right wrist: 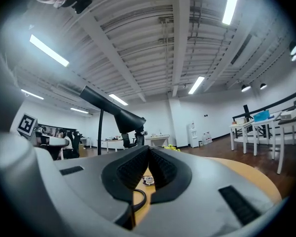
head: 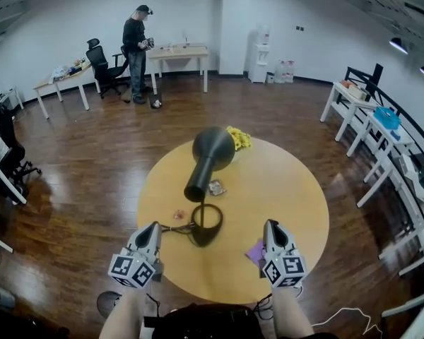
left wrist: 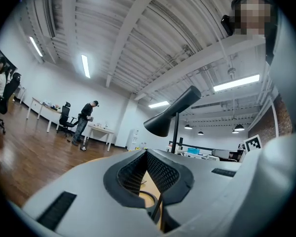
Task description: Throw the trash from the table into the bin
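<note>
Head view: a black desk lamp (head: 212, 150) stands on a round wooden table (head: 297, 189); a wrapper (head: 215, 187) lies just right of the lamp's neck, a reddish scrap (head: 178, 215) just left of its base, a yellow bundle (head: 239, 138) behind its shade, and a purple scrap (head: 256, 251) nearer than the base and to its right, just beside the right claw (head: 271, 224); the left claw (head: 154, 226) hangs at the table's edge, left of the lamp's base; a dark round container (head: 108, 303) sits on the floor, nearer than the lamp and to its left; a person (head: 136, 48) stands far behind the lamp at another desk.

Left gripper view: the left claw (left wrist: 147, 152) is pressed together with nothing between its jaws; the lamp (left wrist: 171, 113) rises just beyond it.

Right gripper view: the right claw (right wrist: 149, 148) is likewise pressed together and empty; the wrapper (right wrist: 148, 180) shows past it, right of the lamp (right wrist: 113, 110).
</note>
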